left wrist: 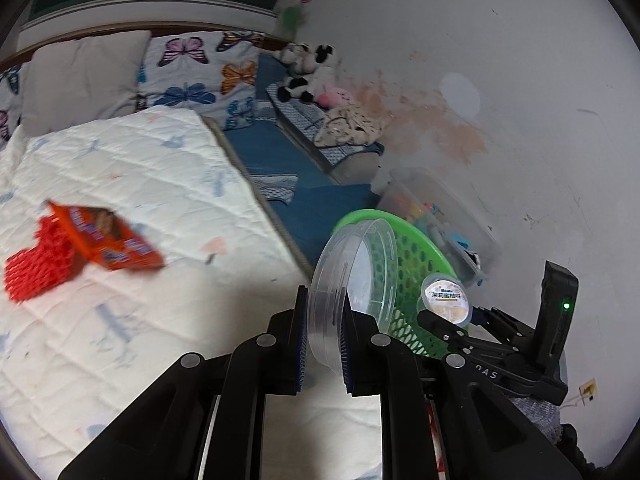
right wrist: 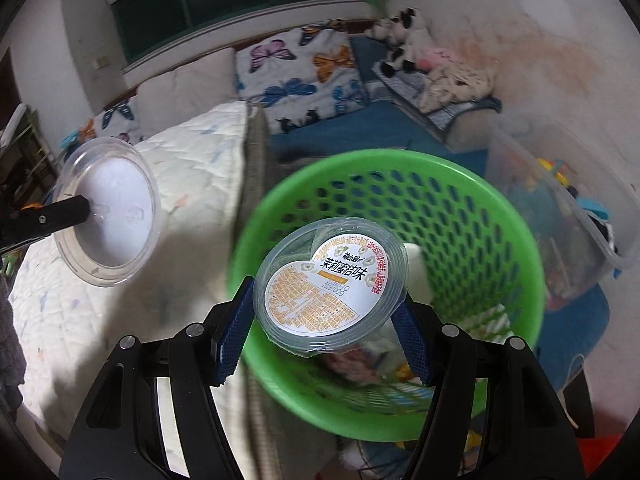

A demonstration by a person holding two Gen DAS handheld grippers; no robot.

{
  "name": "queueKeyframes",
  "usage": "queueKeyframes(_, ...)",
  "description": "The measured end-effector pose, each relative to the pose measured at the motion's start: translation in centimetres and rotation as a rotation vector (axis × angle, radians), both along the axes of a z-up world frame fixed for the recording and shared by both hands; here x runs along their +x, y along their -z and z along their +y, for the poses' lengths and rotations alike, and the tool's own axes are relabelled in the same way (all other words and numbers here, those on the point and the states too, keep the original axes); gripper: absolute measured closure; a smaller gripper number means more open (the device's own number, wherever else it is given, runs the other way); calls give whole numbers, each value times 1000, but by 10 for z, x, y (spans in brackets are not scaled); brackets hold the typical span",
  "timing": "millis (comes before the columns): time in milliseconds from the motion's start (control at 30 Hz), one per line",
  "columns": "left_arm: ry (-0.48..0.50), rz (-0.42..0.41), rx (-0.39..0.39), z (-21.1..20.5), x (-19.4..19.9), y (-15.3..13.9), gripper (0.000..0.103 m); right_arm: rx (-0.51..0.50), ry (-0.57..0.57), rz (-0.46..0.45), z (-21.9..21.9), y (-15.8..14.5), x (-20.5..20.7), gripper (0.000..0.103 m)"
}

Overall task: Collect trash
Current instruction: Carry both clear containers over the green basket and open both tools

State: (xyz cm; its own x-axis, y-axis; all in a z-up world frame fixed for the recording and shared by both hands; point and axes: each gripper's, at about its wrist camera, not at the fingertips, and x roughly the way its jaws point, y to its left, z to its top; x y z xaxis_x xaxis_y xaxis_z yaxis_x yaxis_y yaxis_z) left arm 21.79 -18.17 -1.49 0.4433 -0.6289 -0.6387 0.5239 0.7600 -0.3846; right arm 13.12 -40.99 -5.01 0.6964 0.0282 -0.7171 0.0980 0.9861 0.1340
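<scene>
The right claw (right wrist: pixel 324 316) pinches a small clear cup (right wrist: pixel 330 290) with a white and orange label, one blue pad (right wrist: pixel 234 320) pressed on each side of it. The cup hangs right above the green basket (right wrist: pixel 500 216), over its near side. Down inside the basket lie some bits of trash, too blurry to name. The left claw (left wrist: pixel 323 334) pinches the rim of a round clear lid (left wrist: pixel 354 280), holding it on its edge, just beside the basket and over the bed (left wrist: pixel 152 168). In the right wrist view the same lid (right wrist: pixel 108 212) sits off to the left of the basket, above the white quilt. The basket stands on the floor, close against the side of the bed. Farther from the basket, on the quilt, lie an orange snack bag (left wrist: pixel 106 240) and a red net thing (left wrist: pixel 38 264) touching it. Just behind the basket, by the wall, is a clear storage box (right wrist: pixel 560 200) full of toys. Past that, a blue mat (left wrist: pixel 280 160) runs along the bed. At the far end, well away from the basket, are butterfly pillows (left wrist: pixel 200 68) and a black and white plush cow (left wrist: pixel 308 68).
</scene>
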Motion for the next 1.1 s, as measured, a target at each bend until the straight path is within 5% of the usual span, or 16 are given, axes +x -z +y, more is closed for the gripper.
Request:
queueKeyframes(467,82,3,94,-75,2,15,89,25,80,16,-46,8,-9,33)
queueKeyframes(1100,113,52,146,-114,1,44,89,48,146,-26,-70,4,-29,33)
